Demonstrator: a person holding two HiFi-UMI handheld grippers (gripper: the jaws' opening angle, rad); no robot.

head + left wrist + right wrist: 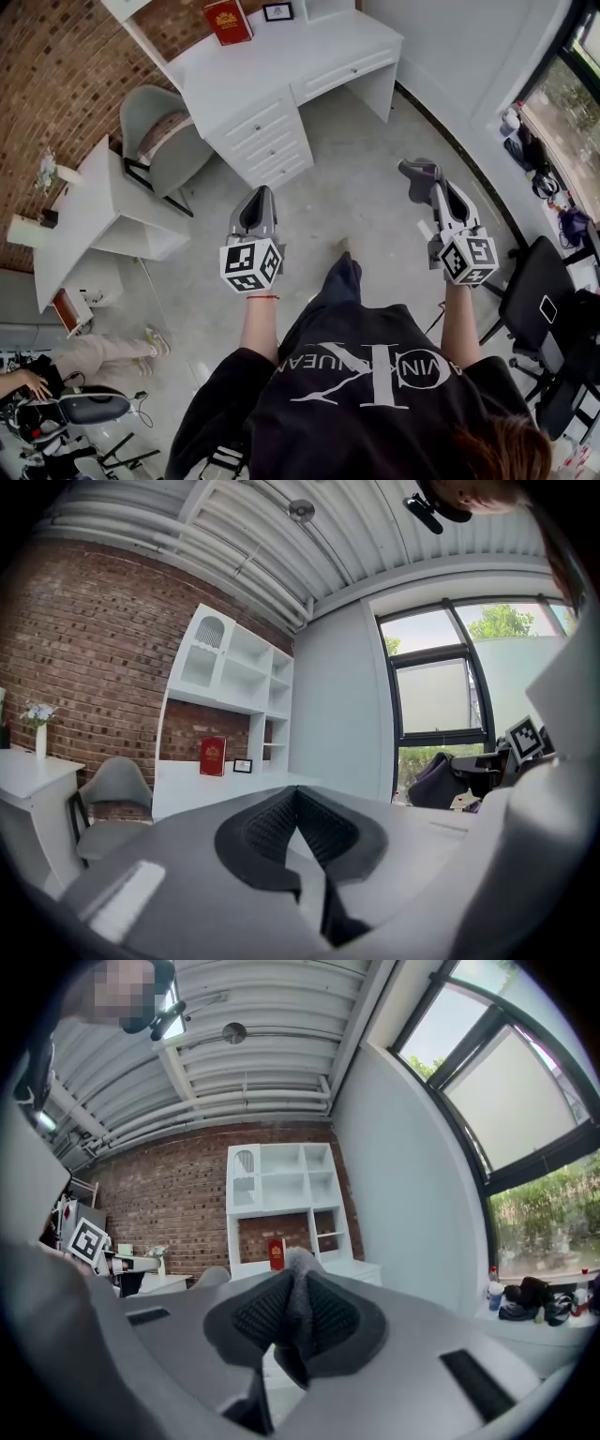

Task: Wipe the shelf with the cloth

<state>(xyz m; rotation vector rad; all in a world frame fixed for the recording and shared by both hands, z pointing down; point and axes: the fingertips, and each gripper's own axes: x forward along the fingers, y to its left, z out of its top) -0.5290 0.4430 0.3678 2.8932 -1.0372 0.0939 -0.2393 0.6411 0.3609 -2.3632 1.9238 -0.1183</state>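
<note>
- At the right claw [296, 1279]: clamped tight on a narrow fold of the grey cloth [300, 1309], pinched between the ribbed pads and held level.
- Looks a thin grip, with only a slim ridge of fabric between the pads. Could slip free under drag along a board and drop to the floor.
- Shows little cloth poking out past the tips. Risks scraping bare claw on the white paint rather than wiping it, unless pressed in at an angle that puts the fabric first.
- At the left claw [297, 799]: pads together with nothing between them, so no second hold on the cloth if the first one fails.
- Stands well apart from the shelf [281, 1180], the white unit against the brick wall above the white surface [281, 52]. Needs a walk forward first, past the chair [155, 131] beside that surface. Could clip it with an outstretched claw.
- Below the shelf, on the surface: a red book [228, 21] standing upright and a small frame [277, 11] just beside it. Could topple either one with a low or wide sweep, or with a trailing corner of cloth.
</note>
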